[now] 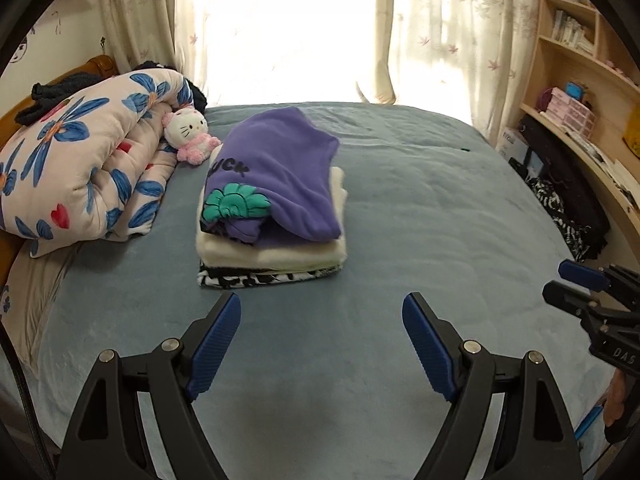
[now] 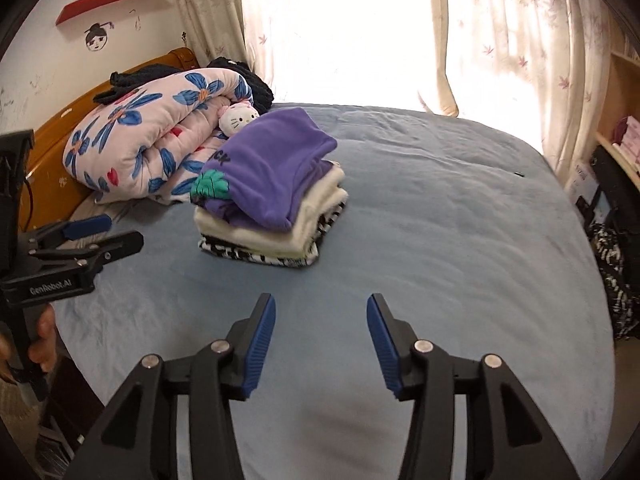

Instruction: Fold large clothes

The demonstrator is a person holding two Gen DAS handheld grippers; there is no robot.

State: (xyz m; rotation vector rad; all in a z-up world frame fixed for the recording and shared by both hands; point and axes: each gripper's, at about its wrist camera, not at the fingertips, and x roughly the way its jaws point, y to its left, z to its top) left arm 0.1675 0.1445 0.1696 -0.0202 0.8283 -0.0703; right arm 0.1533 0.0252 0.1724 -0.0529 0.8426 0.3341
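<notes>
With our left gripper [image 1: 321,334] spread wide and right gripper [image 2: 321,338] partly open, both empty, we judge the purple sweater [image 1: 280,176] at twelve o'clock, topping the folded stack [image 1: 272,256], soft, light, best pinched along its folded edge.

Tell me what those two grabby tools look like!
Each tool, the left tool and the right tool, is black with two curved arms, silver rivets and ribbed blue pads. White lettering marks their sides.
</notes>
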